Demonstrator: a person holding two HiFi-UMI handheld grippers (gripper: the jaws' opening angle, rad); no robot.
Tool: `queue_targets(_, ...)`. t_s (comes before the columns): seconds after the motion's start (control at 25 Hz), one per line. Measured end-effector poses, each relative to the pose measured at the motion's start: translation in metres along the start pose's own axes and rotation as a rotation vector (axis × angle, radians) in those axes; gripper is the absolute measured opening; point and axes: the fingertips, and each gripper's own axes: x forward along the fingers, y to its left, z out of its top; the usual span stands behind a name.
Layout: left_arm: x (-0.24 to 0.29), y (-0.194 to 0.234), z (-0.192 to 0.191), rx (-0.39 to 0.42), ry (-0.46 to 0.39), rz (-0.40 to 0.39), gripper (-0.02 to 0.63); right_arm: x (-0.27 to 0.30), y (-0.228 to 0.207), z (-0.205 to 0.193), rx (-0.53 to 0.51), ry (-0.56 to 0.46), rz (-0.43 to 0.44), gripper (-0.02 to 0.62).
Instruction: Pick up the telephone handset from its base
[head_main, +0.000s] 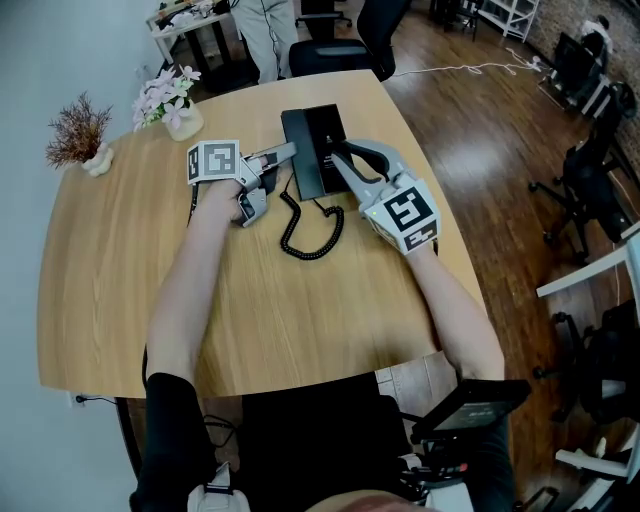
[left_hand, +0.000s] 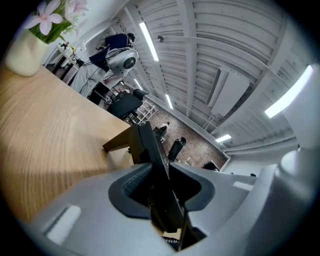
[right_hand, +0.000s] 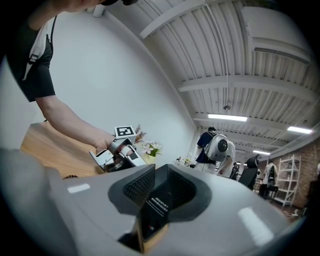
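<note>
Black plastic fills both sets of jaws, so the grasp is made, but I don't think the lift has begun. My left gripper (head_main: 292, 152) comes in at the left edge of the base (head_main: 320, 135), and in its own view the pads are pressed onto a thin dark slab, which I take for the handset (left_hand: 156, 157), since that is the side of the base where it would lie. I cannot tell whether it has come clear of its cradle. From the head view it looks level with the base, not raised above it.

My right gripper (head_main: 338, 154) pinches the right edge of the base. Its view shows a black wall with a white printed label clamped between the pads. I read that as a steadying hold, to keep the base from sliding on the table (head_main: 120, 260) when the other side goes up.

Just in front of the base the coiled cord (head_main: 312, 238) lies slack in a loop, which suggests nothing has pulled on it.

Reaching and gripping look done. What is left is raising the handset off the base, with enough height that the cord lifts freely.
</note>
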Motion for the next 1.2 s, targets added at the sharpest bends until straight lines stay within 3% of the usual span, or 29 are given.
queue_targets(0.16, 0.002, 0.002, 0.001, 0.016, 0.008, 0.012, 0.112, 0.001, 0.001, -0.002, 0.000, 0.006, 0.008, 0.069)
queue_targets(0.4, 0.013, 0.005, -0.002, 0.068, 0.054, 0.089, 0.124, 0.002, 0.002, -0.005, 0.000, 0.020, 0.008, 0.066)
queue_targets(0.64, 0.009, -0.009, 0.005, -0.087, -0.096, -0.093, 0.086, -0.001, 0.001, -0.007, 0.022, 0.021, 0.012, 0.063)
queue_targets(0.88, -0.004, -0.024, 0.014, -0.190, -0.229, -0.228, 0.080, -0.004, 0.001, -0.005, 0.047, 0.011, 0.022, 0.060)
queue_targets(1.2, -0.036, -0.089, 0.032, -0.107, -0.313, -0.397, 0.078, -0.004, 0.002, 0.003, 0.106, -0.029, 0.039, 0.060)
